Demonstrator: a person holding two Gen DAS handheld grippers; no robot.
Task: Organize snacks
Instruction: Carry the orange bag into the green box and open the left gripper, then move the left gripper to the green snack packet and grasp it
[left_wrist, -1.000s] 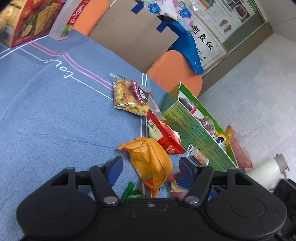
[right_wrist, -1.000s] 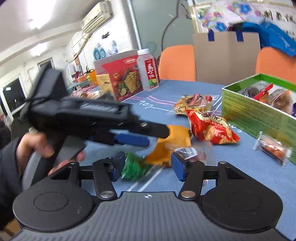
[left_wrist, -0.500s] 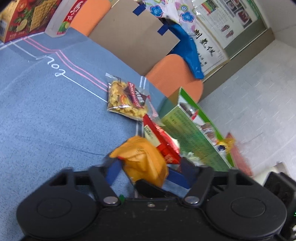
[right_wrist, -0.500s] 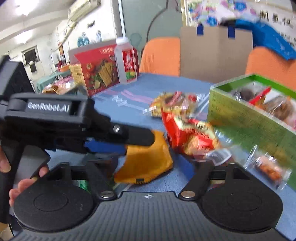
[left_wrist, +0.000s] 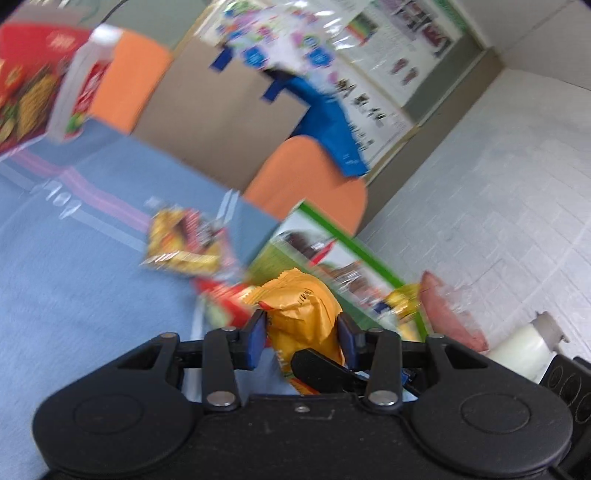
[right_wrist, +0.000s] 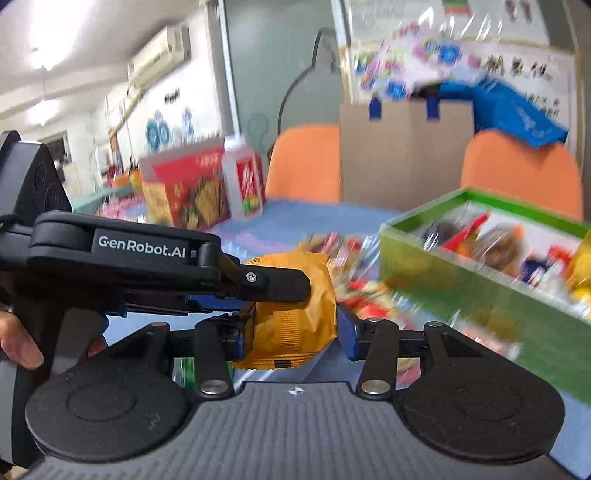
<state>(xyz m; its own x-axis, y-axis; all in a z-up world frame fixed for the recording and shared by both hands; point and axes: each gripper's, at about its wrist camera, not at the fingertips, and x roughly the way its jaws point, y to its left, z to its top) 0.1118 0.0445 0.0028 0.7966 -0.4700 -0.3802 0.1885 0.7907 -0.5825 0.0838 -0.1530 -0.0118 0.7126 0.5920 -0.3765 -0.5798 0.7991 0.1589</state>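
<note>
My left gripper (left_wrist: 301, 341) is shut on an orange snack packet (left_wrist: 304, 314) and holds it above the blue table. In the right wrist view the same packet (right_wrist: 291, 325) sits between my right gripper's (right_wrist: 291, 334) blue pads, with the left gripper's fingers (right_wrist: 255, 282) clamped on it from the left. The right pads stand close beside the packet; whether they press it is unclear. The green box (right_wrist: 461, 273) holding several snacks stands to the right; it also shows in the left wrist view (left_wrist: 354, 251). A yellow snack bag (left_wrist: 181, 247) and a red bag (left_wrist: 221, 299) lie on the table.
A red cracker box (right_wrist: 184, 192) and a white bottle (right_wrist: 243, 181) stand at the table's far left. Orange chairs (right_wrist: 303, 162) and a cardboard sheet (right_wrist: 402, 155) lie behind the table. A white jug (left_wrist: 524, 347) stands off the table at right.
My left gripper closed on the orange packet and lifted it off the table toward the green box. My right gripper came in around the same packet. Both views are motion-blurred.
</note>
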